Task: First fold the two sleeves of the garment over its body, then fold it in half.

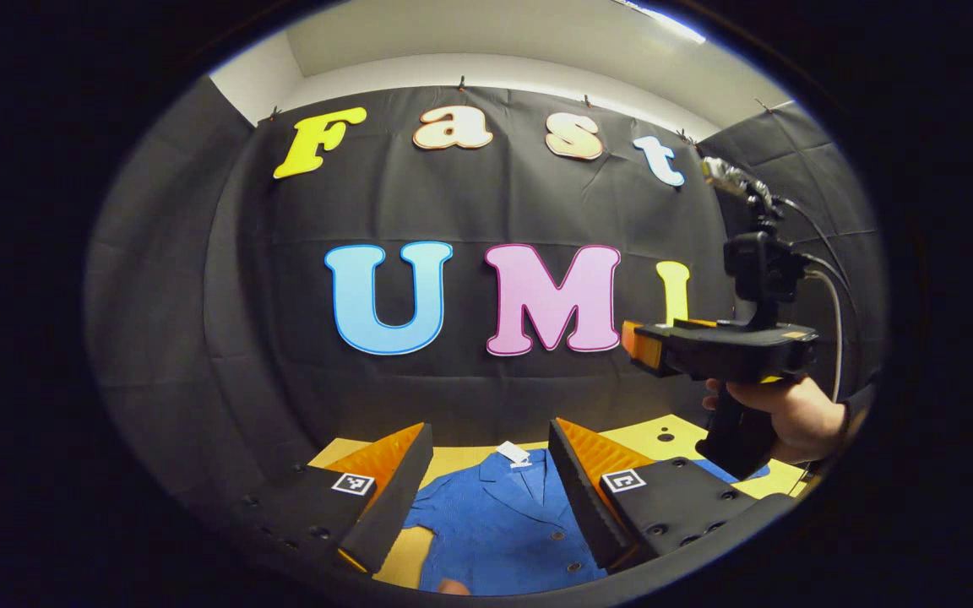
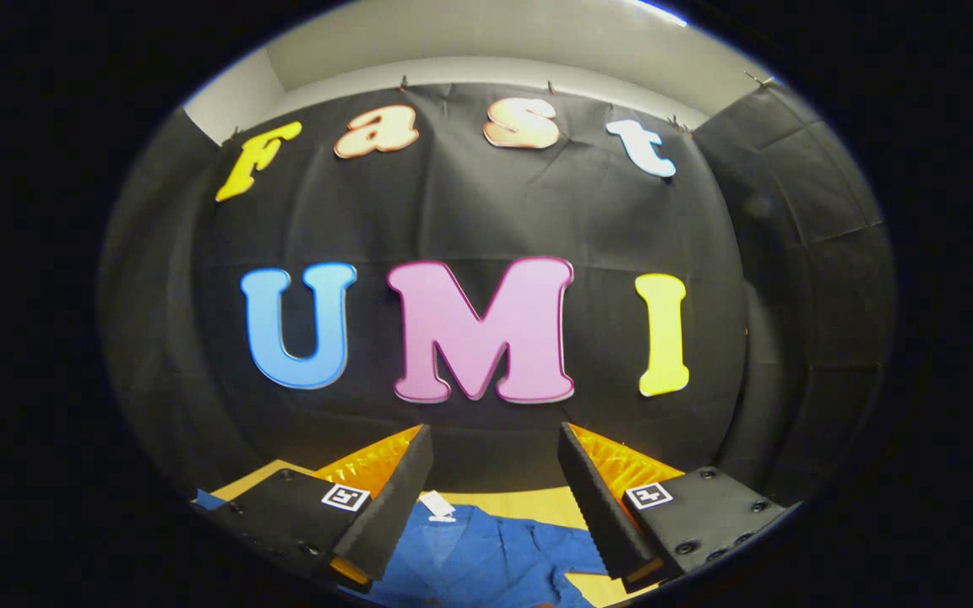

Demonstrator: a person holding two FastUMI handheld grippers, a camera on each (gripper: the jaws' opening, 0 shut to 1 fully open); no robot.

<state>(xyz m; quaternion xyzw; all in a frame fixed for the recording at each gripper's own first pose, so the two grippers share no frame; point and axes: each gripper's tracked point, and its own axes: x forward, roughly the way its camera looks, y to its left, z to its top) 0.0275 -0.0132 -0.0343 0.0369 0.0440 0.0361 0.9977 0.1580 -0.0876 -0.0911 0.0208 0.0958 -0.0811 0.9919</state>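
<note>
One blue shirt (image 1: 499, 528) lies flat on the yellow table (image 1: 664, 435); its collar, with one white tag (image 1: 513, 453), points toward the black wall, and its long axis runs from the wall toward the cameras; in the left gripper view three buttons show down its front. The lower part of the shirt is cut off at the bottom edge of both views; one short sleeve shows on the left side of the body in the left gripper view, partly behind a finger; the other sleeve is hidden there.

The left gripper (image 1: 491, 490) hangs above the shirt with its jaws wide, nothing between them; the collar shows in the gap. The right gripper (image 2: 495, 498) is also above the shirt (image 2: 486, 553), jaws wide and empty; the tag (image 2: 438, 507) lies just beside its left finger.

In the left gripper view the right gripper (image 1: 643, 346) appears again to the right of the shirt, raised well above the table, held by one hand (image 1: 790, 414); from this side I cannot tell its opening.
</note>
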